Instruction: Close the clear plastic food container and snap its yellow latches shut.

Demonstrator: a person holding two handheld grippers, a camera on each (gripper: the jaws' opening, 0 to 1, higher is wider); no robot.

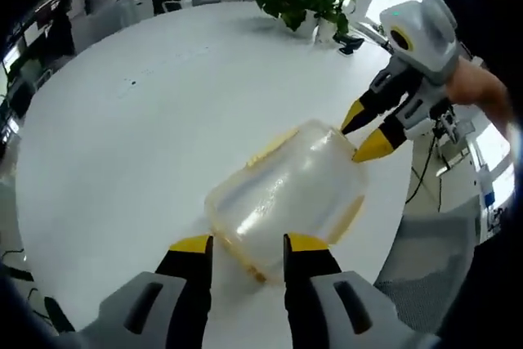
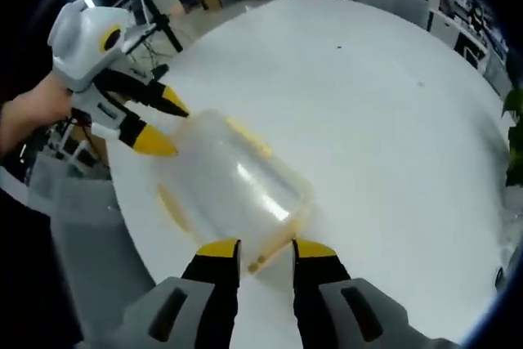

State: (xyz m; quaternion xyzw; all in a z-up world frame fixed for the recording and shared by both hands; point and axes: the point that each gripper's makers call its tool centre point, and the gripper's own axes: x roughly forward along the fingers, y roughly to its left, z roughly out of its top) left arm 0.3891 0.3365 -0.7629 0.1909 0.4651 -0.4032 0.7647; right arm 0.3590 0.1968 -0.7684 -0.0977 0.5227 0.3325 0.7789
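Your left gripper [image 1: 248, 244] points forward with its yellow-tipped jaws parted, a gap between them; your right gripper [image 2: 265, 249] is posed the same way, jaws spread with a gap; in the left gripper view your right gripper comes in from the right, tips angled down and apart, your bare hand [image 1: 482, 87] behind it; in the right gripper view your other hand [image 2: 33, 112] grips the left gripper's body.
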